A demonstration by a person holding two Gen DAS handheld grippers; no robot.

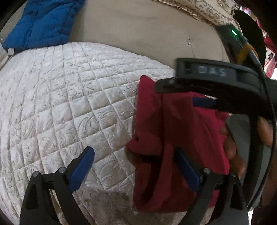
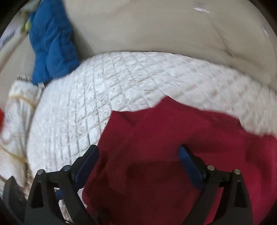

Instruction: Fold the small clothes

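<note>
A small red garment [image 1: 173,138] lies partly folded on a white quilted cover [image 1: 69,103]. My left gripper [image 1: 133,159] is open, its right finger over the garment's left part, its left finger over bare quilt. In the left wrist view my right gripper [image 1: 199,97] reaches in from the right above the garment's top edge; one blue pad [image 1: 204,102] shows. In the right wrist view the red garment [image 2: 173,147] fills the lower right, and my right gripper [image 2: 138,155] is open just above it, holding nothing.
A blue padded garment [image 1: 41,24] lies at the back left, also in the right wrist view [image 2: 52,45]. A beige surface [image 1: 138,31] lies behind the quilt. Patterned cream fabric [image 1: 207,12] is at the back right. White cloth [image 2: 17,107] lies at the left edge.
</note>
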